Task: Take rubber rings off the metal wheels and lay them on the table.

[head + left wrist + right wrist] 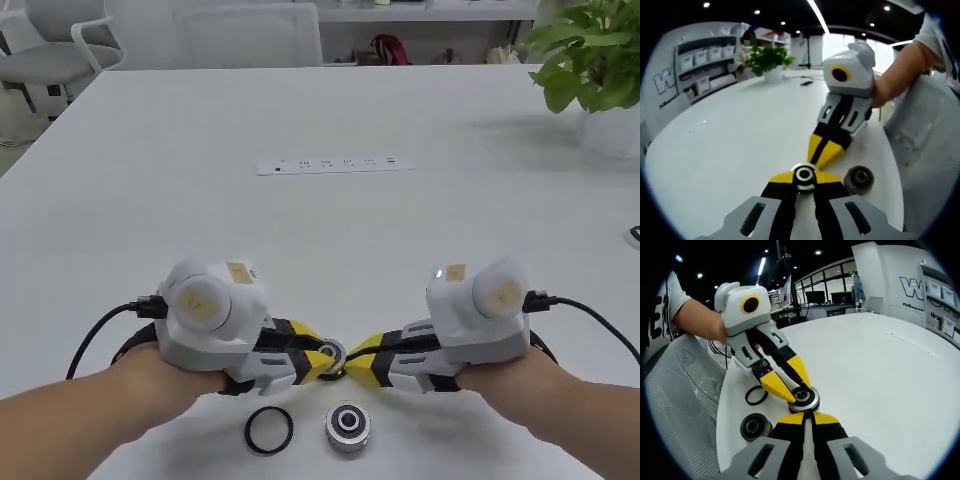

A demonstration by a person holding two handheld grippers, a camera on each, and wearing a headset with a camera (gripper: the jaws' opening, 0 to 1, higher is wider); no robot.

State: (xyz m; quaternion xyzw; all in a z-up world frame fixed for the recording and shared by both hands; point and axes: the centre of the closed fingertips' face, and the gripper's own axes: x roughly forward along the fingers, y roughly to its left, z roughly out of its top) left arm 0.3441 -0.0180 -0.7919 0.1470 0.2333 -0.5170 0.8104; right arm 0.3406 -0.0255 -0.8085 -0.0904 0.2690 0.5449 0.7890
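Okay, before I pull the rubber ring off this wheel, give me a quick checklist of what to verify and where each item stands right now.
1. Left gripper clamped on the held wheel: ok, its jaws sit either side of it.
2. Right gripper at the wheel's rim: ok, jaws together, tips touching the edge.
3. Rubber ring actually pinched by the right gripper: cannot tell, the tips hide the contact.
4. Bare table to lay the ring on: ok.
5. Loose ring and second wheel out of the way: ok, both lie on the table apart from the grippers.
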